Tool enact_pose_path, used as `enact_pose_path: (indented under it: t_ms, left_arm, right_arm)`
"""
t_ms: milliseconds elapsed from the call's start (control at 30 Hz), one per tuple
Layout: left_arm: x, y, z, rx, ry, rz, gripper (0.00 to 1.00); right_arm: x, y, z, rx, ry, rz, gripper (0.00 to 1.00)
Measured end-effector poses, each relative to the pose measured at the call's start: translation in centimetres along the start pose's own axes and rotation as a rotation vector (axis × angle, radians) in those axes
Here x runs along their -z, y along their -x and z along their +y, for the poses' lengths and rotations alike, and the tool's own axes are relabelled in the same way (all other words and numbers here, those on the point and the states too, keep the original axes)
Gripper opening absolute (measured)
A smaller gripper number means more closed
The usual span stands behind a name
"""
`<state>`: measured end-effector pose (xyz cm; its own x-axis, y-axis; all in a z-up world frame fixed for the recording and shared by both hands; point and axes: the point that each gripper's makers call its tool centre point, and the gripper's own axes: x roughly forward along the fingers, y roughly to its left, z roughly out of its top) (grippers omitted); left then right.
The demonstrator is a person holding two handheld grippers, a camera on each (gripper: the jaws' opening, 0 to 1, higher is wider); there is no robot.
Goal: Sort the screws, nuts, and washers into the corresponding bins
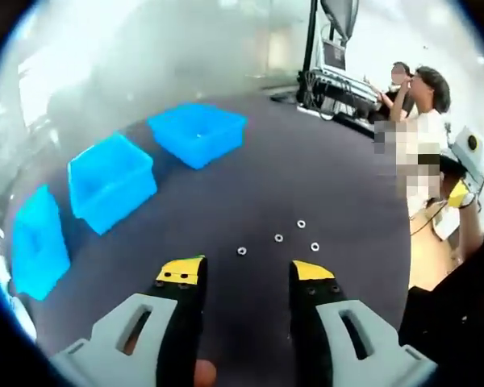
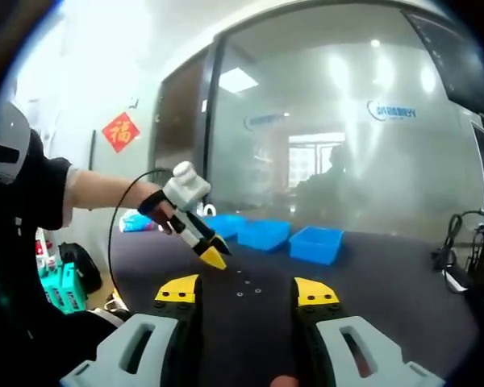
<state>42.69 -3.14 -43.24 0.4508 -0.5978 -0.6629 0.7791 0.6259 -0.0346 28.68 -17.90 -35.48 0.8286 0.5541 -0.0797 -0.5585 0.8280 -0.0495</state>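
Four small washers or nuts (image 1: 278,238) lie loose mid-tabletop (image 1: 306,177); three blue bins (image 1: 111,181) line its far edge. Left tongs (image 1: 246,274) and right tongs (image 2: 246,290) gape wide, empty. Sorting apparently unstarted.

— What's beyond the dark table (image 1: 323,169)?
— In the left gripper view, a person in white (image 1: 423,137) sits at its far edge, beside a stand with cables (image 1: 331,76)

— And in the right gripper view?
— A glass partition (image 2: 347,137) with a blue logo (image 2: 391,110), a red diamond sign (image 2: 121,131) on the wall, and teal crates (image 2: 64,290) low on the left
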Motion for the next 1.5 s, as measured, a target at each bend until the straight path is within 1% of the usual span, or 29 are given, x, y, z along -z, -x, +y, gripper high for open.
enact_pose_path:
  t_ms: [100,233,300,367,433,533,633,833,900,933,1100,1300,1400,1500]
  left_arm:
    - [0.2,-0.7,0.0,-0.004,0.002,0.016,0.36]
    - [0.3,-1.4,0.5,-0.018,0.035,0.022,0.33]
    - [0.2,-1.6,0.6,-0.014,0.047,0.017,0.32]
    - [-0.1,-1.8,0.8,-0.017,0.058,0.0,0.31]
    - [-0.2,-2.0,1.1,-0.025,0.057,-0.01,0.3]
    - [0.1,-2.3,1.5,-0.041,0.053,-0.005,0.23]
    - [0.4,-2.5,1.6,-0.061,0.026,-0.006,0.22]
    - [0.7,-2.9,0.8,-0.05,0.003,-0.015,0.21]
    - [0.7,-3.0,0.8,-0.05,0.001,-0.017,0.19]
    - [0.8,-3.0,0.8,-0.05,0.005,-0.018,0.17]
    - [1.0,-3.3,1.0,-0.054,0.02,-0.028,0.16]
    - [1.1,-3.3,0.8,-0.045,0.028,-0.035,0.07]
    - [1.1,-3.3,0.8,-0.047,0.033,-0.046,0.06]
    - [1.1,-3.2,0.9,-0.041,0.057,-0.064,0.06]
  right_arm:
    - [0.2,-0.1,0.0,-0.002,-0.004,0.002,0.4]
    - [0.3,-0.2,0.0,-0.004,-0.008,0.004,0.4]
    - [0.3,-0.1,-0.1,-0.003,-0.008,0.004,0.4]
    - [0.4,-0.1,-0.2,-0.002,-0.008,0.004,0.4]
    - [0.4,-0.1,-0.2,0.0,-0.01,0.002,0.4]
    - [0.5,0.0,-0.3,0.002,-0.011,0.004,0.4]
    - [0.6,0.0,-0.3,0.003,-0.012,0.007,0.4]
    - [0.6,-0.1,-0.2,0.0,-0.01,0.007,0.4]
    - [0.5,-0.1,-0.2,-0.002,-0.008,0.007,0.4]
    - [0.5,-0.2,-0.1,-0.003,-0.008,0.008,0.4]
    - [0.6,-0.2,-0.1,-0.004,-0.006,0.01,0.4]
    - [0.5,-0.3,0.0,-0.007,-0.004,0.011,0.4]
    - [0.4,-0.4,0.0,-0.009,-0.002,0.01,0.4]
    - [0.3,-0.5,0.2,-0.012,0.001,0.01,0.4]
